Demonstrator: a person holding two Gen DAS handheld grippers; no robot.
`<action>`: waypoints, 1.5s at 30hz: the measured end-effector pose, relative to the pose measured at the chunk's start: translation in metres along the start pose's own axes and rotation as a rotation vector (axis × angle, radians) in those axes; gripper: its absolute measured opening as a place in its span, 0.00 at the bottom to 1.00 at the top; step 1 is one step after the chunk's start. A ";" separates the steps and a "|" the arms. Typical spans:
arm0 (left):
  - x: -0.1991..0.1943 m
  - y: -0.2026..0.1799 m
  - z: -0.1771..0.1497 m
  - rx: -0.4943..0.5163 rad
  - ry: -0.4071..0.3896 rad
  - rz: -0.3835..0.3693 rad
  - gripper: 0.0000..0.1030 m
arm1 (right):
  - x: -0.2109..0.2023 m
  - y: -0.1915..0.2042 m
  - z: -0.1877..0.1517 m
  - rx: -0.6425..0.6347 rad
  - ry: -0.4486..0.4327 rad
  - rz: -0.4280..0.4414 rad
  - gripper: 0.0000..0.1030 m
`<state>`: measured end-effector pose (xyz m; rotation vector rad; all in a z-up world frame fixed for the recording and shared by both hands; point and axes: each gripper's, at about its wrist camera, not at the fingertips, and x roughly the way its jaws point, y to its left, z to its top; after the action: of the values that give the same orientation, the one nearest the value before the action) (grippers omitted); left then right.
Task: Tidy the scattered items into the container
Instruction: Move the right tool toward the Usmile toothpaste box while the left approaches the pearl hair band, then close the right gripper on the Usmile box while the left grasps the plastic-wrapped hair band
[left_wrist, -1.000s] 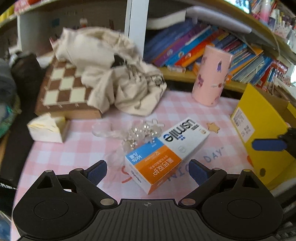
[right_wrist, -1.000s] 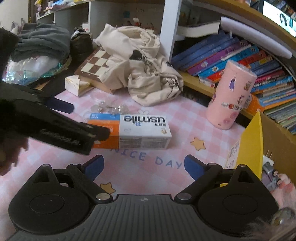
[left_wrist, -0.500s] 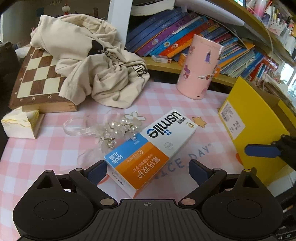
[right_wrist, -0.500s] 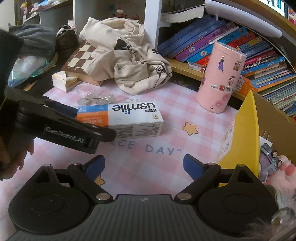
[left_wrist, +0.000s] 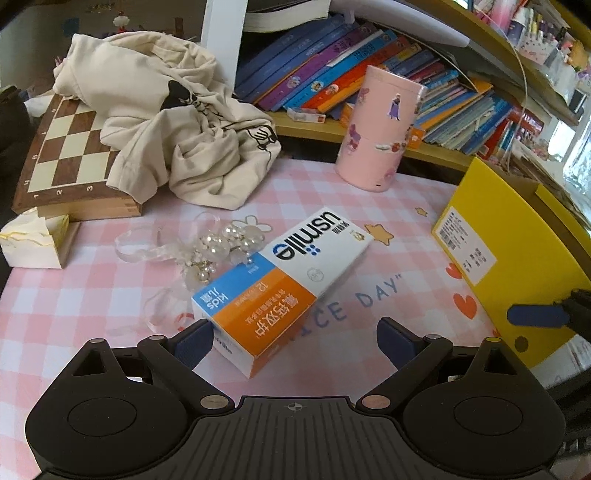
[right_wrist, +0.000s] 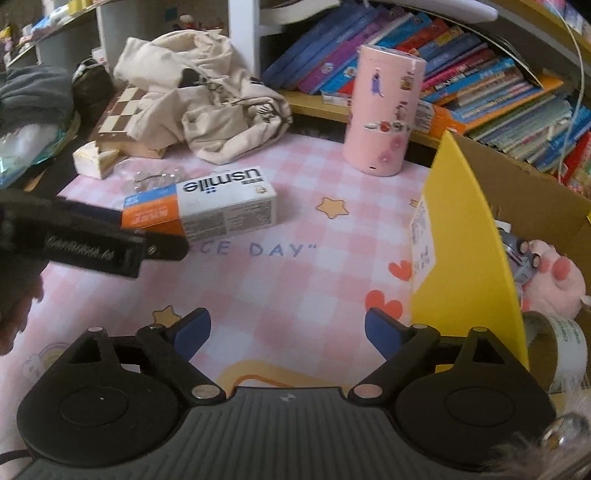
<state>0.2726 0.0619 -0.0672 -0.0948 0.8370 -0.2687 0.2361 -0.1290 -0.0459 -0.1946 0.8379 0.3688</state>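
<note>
A white, blue and orange usmile box (left_wrist: 284, 284) (right_wrist: 207, 206) lies on the pink checked mat. My left gripper (left_wrist: 293, 336) is open, with the box's orange end between its fingers and close to the left finger. A pearl hair tie with clear ribbon (left_wrist: 218, 247) lies just left of the box. The yellow cardboard box (left_wrist: 517, 266) (right_wrist: 465, 266) stands at the right, holding a pink plush (right_wrist: 554, 280) and a toy car (right_wrist: 519, 254). My right gripper (right_wrist: 288, 328) is open over bare mat beside that box's yellow flap.
A pink sticker-covered canister (left_wrist: 380, 129) stands at the back. A cream cloth bag (left_wrist: 177, 129) drapes over a chessboard (left_wrist: 74, 155) at the back left, with a cake-shaped block (left_wrist: 33, 240) beside it. Slanted books (left_wrist: 369, 66) fill the shelf behind. A tape roll (right_wrist: 557, 350) sits in the box.
My left gripper has moved forward and lower, so the usmile box's orange end now lies between its fingers. The right gripper has shifted right, closer to the yellow box.
</note>
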 end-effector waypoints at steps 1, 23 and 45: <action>0.001 0.000 0.001 -0.001 -0.002 0.002 0.94 | 0.000 0.002 0.000 -0.015 -0.003 0.003 0.90; -0.024 -0.002 0.007 0.035 -0.055 -0.052 0.93 | 0.021 0.009 0.008 -0.047 -0.007 0.034 0.93; 0.013 0.060 0.011 -0.260 0.010 0.216 0.04 | 0.047 0.035 0.056 -0.053 -0.117 0.048 0.93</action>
<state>0.3005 0.1154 -0.0804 -0.2442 0.8812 0.0437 0.2898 -0.0684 -0.0456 -0.2010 0.7192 0.4438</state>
